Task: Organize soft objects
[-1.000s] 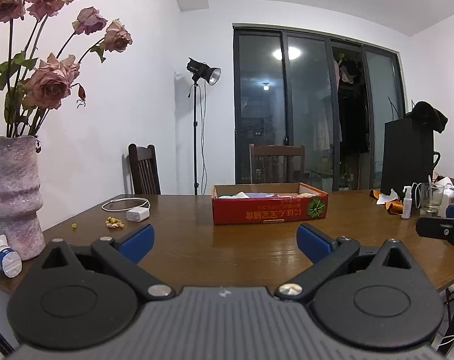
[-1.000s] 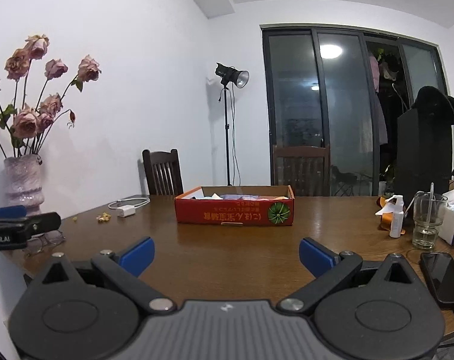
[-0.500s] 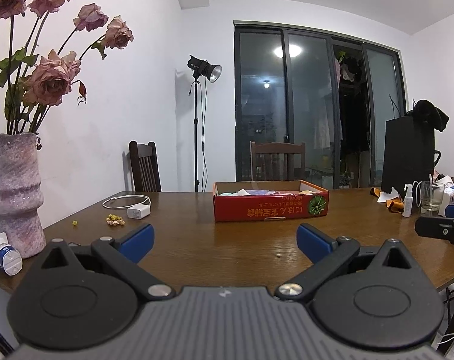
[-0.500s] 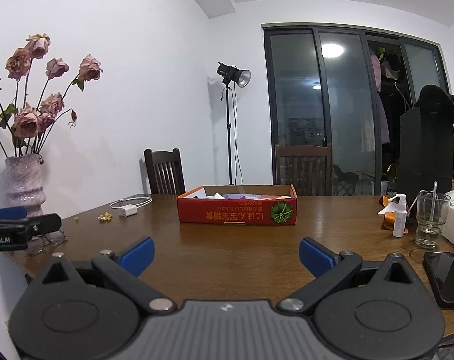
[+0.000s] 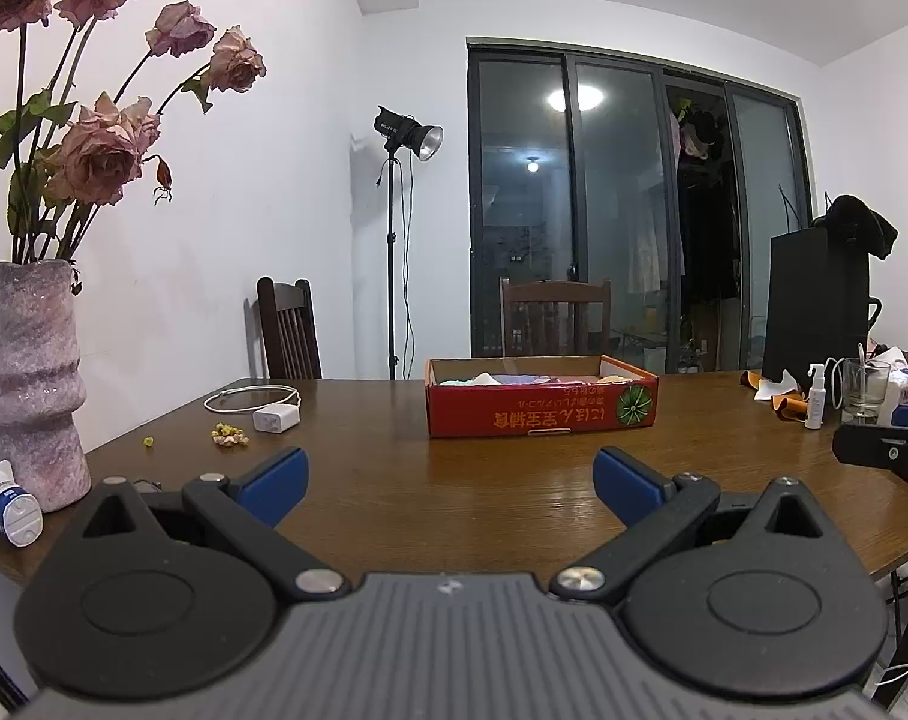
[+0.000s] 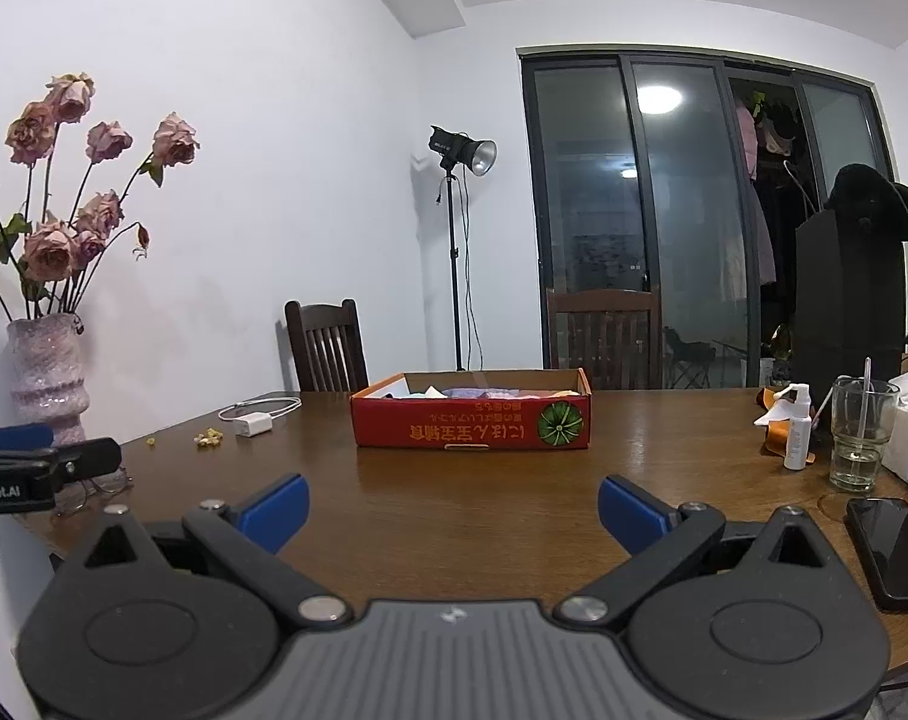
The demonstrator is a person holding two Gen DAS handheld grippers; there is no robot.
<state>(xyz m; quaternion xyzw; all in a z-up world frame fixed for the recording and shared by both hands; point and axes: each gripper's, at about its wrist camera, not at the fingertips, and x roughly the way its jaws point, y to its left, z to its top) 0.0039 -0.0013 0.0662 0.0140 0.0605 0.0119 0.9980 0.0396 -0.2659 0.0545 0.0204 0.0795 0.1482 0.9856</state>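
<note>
A shallow red cardboard box (image 5: 541, 411) stands on the brown wooden table (image 5: 454, 480), also seen in the right wrist view (image 6: 471, 425). Soft pale cloth items (image 5: 502, 379) lie inside it, mostly hidden by its wall. My left gripper (image 5: 448, 477) is open and empty, held above the table's near edge, well short of the box. My right gripper (image 6: 453, 507) is open and empty, also well short of the box. The right gripper's tip (image 5: 886, 456) shows at the far right of the left wrist view; the left gripper's tip (image 6: 40, 468) shows at the left of the right wrist view.
A pink vase with dried roses (image 5: 25, 384) and a small white bottle (image 5: 7, 507) stand at the left edge. A white charger with cable (image 5: 274, 417) and crumbs (image 5: 229, 435) lie left of the box. A glass (image 6: 860, 441), spray bottle (image 6: 797, 426) and phone (image 6: 892, 549) sit at the right.
Both views have shifted slightly; the box appears a little higher and farther right. Both grippers stay open and empty.
</note>
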